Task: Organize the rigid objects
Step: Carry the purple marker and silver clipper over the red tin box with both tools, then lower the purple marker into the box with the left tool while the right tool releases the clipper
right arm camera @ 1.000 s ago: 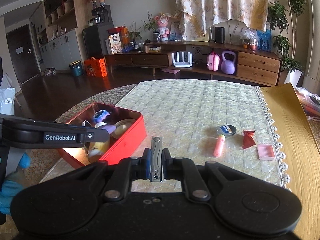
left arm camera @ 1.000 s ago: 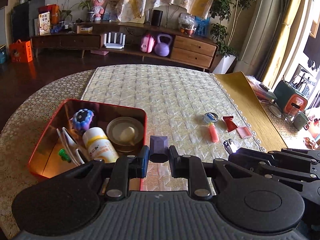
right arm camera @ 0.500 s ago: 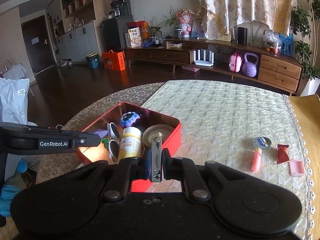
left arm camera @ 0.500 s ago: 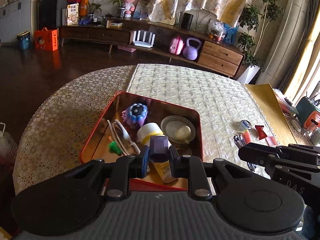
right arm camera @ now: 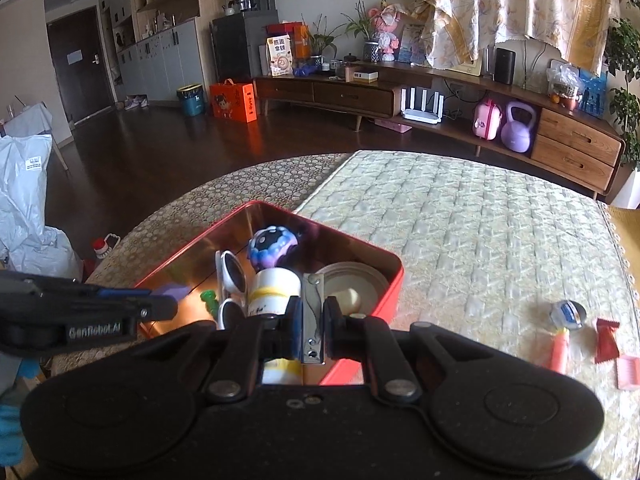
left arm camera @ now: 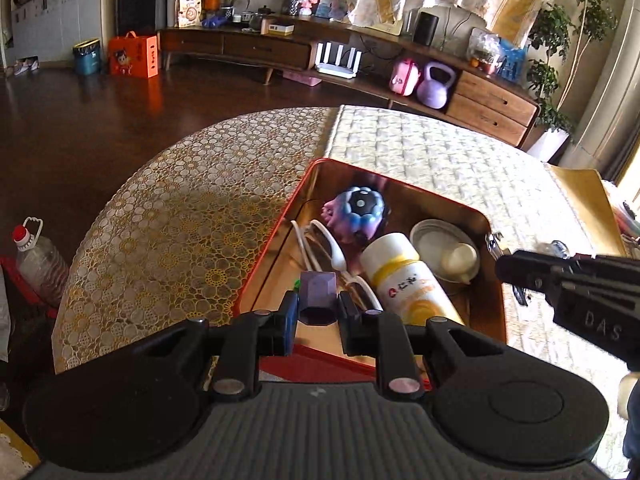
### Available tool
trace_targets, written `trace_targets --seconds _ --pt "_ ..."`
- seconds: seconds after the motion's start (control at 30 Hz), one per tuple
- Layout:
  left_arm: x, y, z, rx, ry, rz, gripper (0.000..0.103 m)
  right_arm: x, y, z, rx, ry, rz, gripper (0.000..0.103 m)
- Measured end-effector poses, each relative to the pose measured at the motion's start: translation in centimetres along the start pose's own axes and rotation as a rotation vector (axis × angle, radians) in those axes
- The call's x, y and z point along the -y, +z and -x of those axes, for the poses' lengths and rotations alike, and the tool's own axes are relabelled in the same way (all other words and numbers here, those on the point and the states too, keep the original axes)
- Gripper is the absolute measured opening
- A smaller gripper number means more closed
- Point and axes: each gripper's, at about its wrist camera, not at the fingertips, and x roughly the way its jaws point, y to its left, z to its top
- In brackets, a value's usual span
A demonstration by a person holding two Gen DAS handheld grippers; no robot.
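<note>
Over the red tin (left arm camera: 496, 312), left tongs (left arm camera: 318, 312) clamp a purple block (left arm camera: 318, 294).

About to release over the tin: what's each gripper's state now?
Left gripper: shut on the purple block.
Right gripper: shut on the nail clipper.

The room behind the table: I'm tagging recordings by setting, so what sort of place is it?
Most likely a home living room: a long wooden sideboard holds a router and a kettlebell, with a draped curtain and houseplants behind.
</note>
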Motion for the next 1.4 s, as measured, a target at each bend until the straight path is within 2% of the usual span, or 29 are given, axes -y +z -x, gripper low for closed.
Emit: trace_targets --seconds 0.27,0.6,1.03,1.3,1.4 --pt "-0.4 0.3 -2.2 -0.023 0.022 0.000 0.021 -0.2 1.3 -3.4 -0.029 -0.019 0.009 0.011" --pt "0.0 0.6 -4.1 -0.038 0.020 -0.027 0.021 -0.3 0.9 -5.8 -0.075 -0.022 0.024 0.011" --pt "0.9 0.6 -4.6 -0.067 0.008 -0.050 0.021 -0.5 0.6 -4.7 -0.075 0.014 0.024 0.019" --pt "1.1 0.5 -4.0 -0.081 -0.006 -0.043 0.021 -0.5 0.3 -2.6 -0.063 0.048 0.015 0.022" --pt "1.3 0.4 -3.5 -0.081 -0.013 -0.041 0.021 -0.4 0.1 -1.6 -0.056 0.060 0.003 0.026"
